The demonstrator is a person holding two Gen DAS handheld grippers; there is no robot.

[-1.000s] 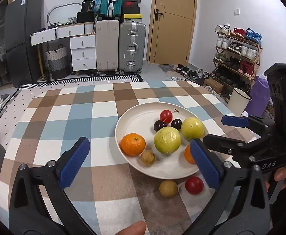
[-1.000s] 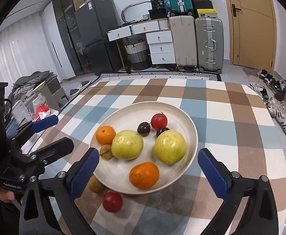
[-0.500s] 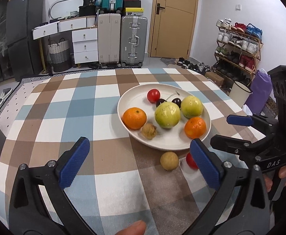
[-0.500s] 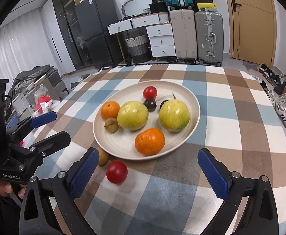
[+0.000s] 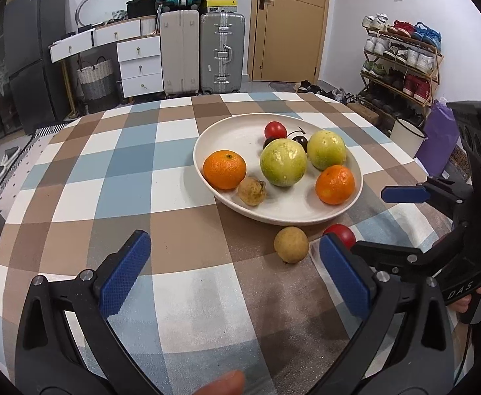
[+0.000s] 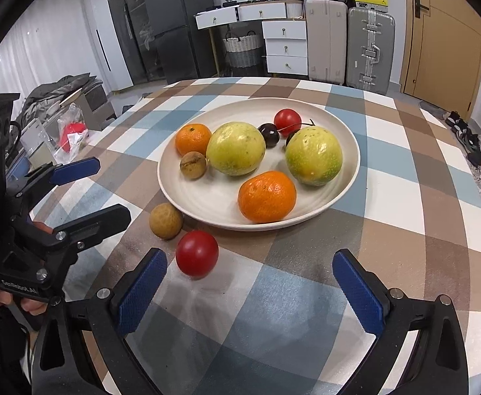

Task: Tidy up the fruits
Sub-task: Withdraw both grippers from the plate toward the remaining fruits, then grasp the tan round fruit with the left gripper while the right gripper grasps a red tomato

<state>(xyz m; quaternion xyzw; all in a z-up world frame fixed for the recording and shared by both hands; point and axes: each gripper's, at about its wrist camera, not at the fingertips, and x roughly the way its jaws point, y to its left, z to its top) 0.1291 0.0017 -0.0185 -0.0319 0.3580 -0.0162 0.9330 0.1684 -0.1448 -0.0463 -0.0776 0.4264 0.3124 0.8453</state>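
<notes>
Plate [image 6: 174, 194]: 7 fruits; 2 fruits [image 6: 197, 258] outside.

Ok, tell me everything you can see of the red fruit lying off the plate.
The red fruit is small, round, smooth and glossy, like a cherry tomato, with no stem visible. It lies on the checked tablecloth just outside the plate rim, beside the tan round fruit, seemingly not touching it. No tongs touch it.

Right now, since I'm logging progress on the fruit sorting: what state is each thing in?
left gripper: open, empty
right gripper: open, empty
plate: upright, holding fruit
red fruit: off the plate, on the cloth
brown fruit: off the plate, beside its rim
door: closed
</notes>
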